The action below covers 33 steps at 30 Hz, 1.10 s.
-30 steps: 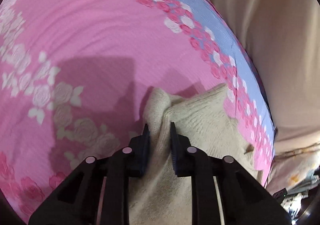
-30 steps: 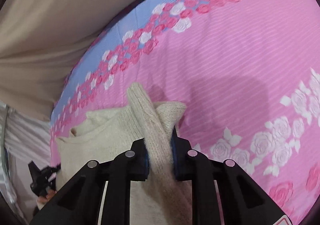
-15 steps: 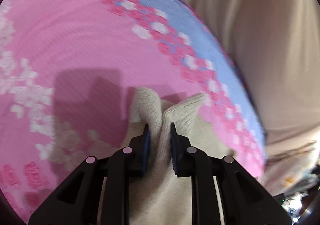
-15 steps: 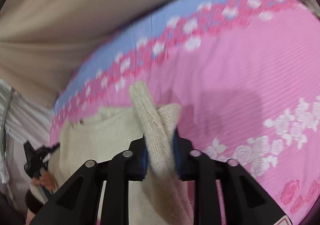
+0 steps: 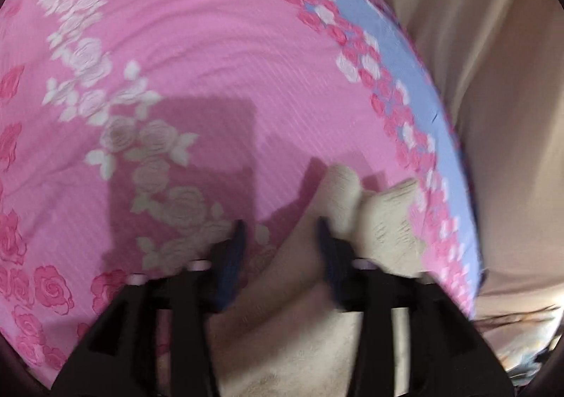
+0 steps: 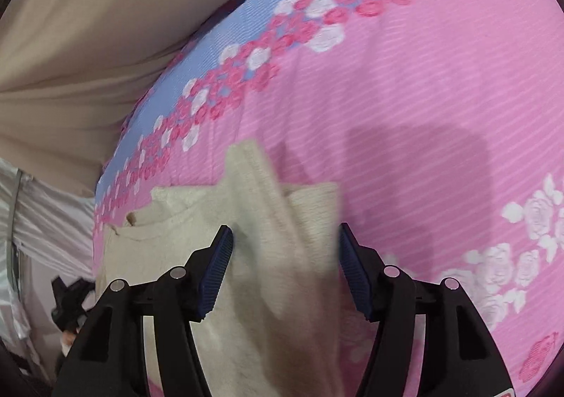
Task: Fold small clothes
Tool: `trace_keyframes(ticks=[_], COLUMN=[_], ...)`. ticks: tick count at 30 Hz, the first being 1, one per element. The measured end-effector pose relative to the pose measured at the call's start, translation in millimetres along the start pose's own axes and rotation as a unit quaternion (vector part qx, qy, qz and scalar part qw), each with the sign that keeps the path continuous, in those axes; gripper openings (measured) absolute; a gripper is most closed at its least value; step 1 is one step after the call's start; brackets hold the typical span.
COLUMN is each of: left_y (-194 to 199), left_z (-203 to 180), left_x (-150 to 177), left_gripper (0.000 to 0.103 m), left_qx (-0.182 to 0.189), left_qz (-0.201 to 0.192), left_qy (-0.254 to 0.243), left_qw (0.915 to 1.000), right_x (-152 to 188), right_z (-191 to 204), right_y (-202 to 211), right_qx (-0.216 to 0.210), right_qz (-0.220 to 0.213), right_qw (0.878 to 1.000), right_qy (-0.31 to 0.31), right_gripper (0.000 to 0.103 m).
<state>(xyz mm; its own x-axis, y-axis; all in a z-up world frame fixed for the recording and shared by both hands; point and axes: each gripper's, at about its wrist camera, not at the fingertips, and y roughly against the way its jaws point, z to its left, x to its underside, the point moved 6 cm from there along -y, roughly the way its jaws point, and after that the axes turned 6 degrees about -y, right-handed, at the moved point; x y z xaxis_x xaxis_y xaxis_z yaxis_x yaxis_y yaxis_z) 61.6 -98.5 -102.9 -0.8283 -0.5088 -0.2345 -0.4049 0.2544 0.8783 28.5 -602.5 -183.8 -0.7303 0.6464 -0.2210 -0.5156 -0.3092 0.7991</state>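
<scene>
A cream knitted garment (image 5: 384,220) lies on a pink floral bedsheet (image 5: 197,44). My left gripper (image 5: 280,231) is open, its jaws spread over the garment's edge, with a bunched corner just past the right finger. In the right wrist view the same cream garment (image 6: 282,256) lies folded on the sheet (image 6: 423,97). My right gripper (image 6: 285,242) is open, its blue-padded fingers (image 6: 216,266) wide on either side of a raised fold. Neither gripper holds the cloth. The left wrist view is motion-blurred.
The sheet has a blue border with roses (image 5: 398,55) along the bed's edge (image 6: 225,55). Beige fabric (image 5: 493,115) hangs beyond it, also in the right wrist view (image 6: 88,44). A dark object (image 6: 67,298) sits low at the left.
Both grippers were shut on folds of the cream garment and have now opened wide, letting it go. The cloth has dropped onto the sheet.
</scene>
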Motion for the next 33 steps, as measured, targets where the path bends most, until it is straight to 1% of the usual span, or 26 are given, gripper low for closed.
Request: trace_keyframes(ticks=[1,4,6,7,8,9,10,12,13,14,15,16,17,18,20,22,23,24,25,26,27,28,29,31,32,33], left_y=[-1.8,12.2,32.5,36.4,36.9,32.5,19.3,-6.0,-15.8,-19.2,-19.2,-22.9,-19.5,-12.3,9.8,23.7,26.7,24.6,15.1,4.7,-6.7,-17.8,-23.1,-7.3,5.9,16.7], left_z=[-2.6,-3.4,-3.3,-4.9,-10.6,-15.6,-22.9,-29.4,-29.0,-32.8,-44.9,-52.7,-59.0,-64.9,-76.2,-85.1,-88.0,-87.7,-85.1,-81.1,-71.6,-62.8,-53.0,-42.0,-33.3,-24.6], left_x=[-1.9,-11.5,-19.6,-22.0,-25.1,-24.9,-21.5,-12.1,-8.0,-3.6,-0.9,3.3,1.9,-1.5,-11.8,-18.5,-22.2,-25.1,-28.2,-28.6,-27.2,-23.7,-18.0,-10.8,-4.6,2.6], left_gripper=[0.052,0.052,0.061,0.064,0.071,0.078,0.081,0.082,0.081,0.079,0.043,0.033,0.023,0.017,0.017,0.017,0.017,0.017,0.019,0.024,0.029,0.031,0.032,0.037,0.046,0.060], left_qx=[-0.006,0.022,0.034,0.033,0.034,0.032,0.024,0.017,0.008,-0.007,0.010,0.025,0.023,0.042,0.095,0.115,0.114,0.110,0.100,0.083,0.049,0.013,-0.006,0.012,0.013,0.012], left_qz=[-0.002,-0.029,-0.067,-0.075,-0.074,-0.064,-0.037,0.007,0.022,0.011,0.004,0.020,0.018,0.011,-0.003,-0.017,-0.024,-0.027,-0.029,-0.028,-0.022,-0.011,0.000,-0.012,-0.020,-0.023], left_qy=[-0.001,0.026,0.032,0.026,0.009,-0.007,-0.028,-0.052,-0.049,-0.064,-0.091,-0.106,-0.107,-0.103,-0.086,-0.088,-0.094,-0.093,-0.088,-0.085,-0.088,-0.091,-0.087,-0.070,-0.063,-0.057], left_qw=[1.0000,0.9990,0.9967,0.9963,0.9966,0.9974,0.9986,0.9985,0.9985,0.9979,0.9958,0.9939,0.9939,0.9937,0.9917,0.9893,0.9888,0.9892,0.9907,0.9925,0.9947,0.9957,0.9962,0.9974,0.9977,0.9980], right_x=[-0.5,-1.8,-1.6,-0.6,0.6,1.4,1.6,1.1,0.6,0.2,-1.0,-3.5,-6.7,-9.9,-16.6,-23.2,-28.6,-34.1,-39.0,-45.0,-44.5,-43.1,-38.7,-26.7,-17.3,-6.9], right_z=[2.7,5.6,4.8,3.6,2.3,1.3,1.1,1.8,2.7,4.9,7.7,14.3,21.9,31.6,52.7,66.3,69.9,69.1,64.6,51.9,39.1,22.9,6.7,-1.2,-5.4,-11.5], right_y=[-0.9,-0.5,1.2,1.6,0.4,-0.8,-1.6,-2.5,-3.0,-3.7,-1.5,7.3,16.6,29.2,57.9,73.7,76.5,73.0,63.3,42.7,30.2,16.5,11.3,22.8,32.8,41.2], right_qx=[0.002,-0.010,-0.013,-0.015,-0.017,-0.018,-0.019,-0.019,-0.020,-0.023,-0.024,-0.026,-0.030,-0.034,-0.049,-0.045,-0.044,-0.043,-0.042,-0.037,-0.023,0.007,0.036,-0.002,-0.016,-0.016], right_qz=[0.001,0.012,0.010,0.010,0.011,0.010,0.009,0.007,0.007,0.009,0.004,-0.014,-0.028,-0.045,-0.073,-0.090,-0.097,-0.096,-0.086,-0.060,-0.045,-0.024,-0.007,-0.011,-0.015,-0.018], right_qw=[1.000,1.000,1.000,1.000,1.000,1.000,1.000,1.000,1.000,1.000,1.000,1.000,0.999,0.998,0.995,0.992,0.991,0.991,0.993,0.996,0.998,1.000,0.999,0.999,0.999,0.999], right_qy=[0.001,-0.014,-0.015,-0.016,-0.017,-0.018,-0.019,-0.021,-0.021,-0.016,-0.014,-0.004,0.007,0.020,0.046,0.073,0.081,0.080,0.072,0.049,0.032,0.007,-0.020,-0.034,-0.034,-0.034], right_gripper=[0.060,0.060,0.060,0.060,0.060,0.060,0.060,0.060,0.054,0.020,0.021,0.019,0.017,0.016,0.015,0.015,0.015,0.016,0.020,0.028,0.031,0.033,0.032,0.033,0.042,0.048])
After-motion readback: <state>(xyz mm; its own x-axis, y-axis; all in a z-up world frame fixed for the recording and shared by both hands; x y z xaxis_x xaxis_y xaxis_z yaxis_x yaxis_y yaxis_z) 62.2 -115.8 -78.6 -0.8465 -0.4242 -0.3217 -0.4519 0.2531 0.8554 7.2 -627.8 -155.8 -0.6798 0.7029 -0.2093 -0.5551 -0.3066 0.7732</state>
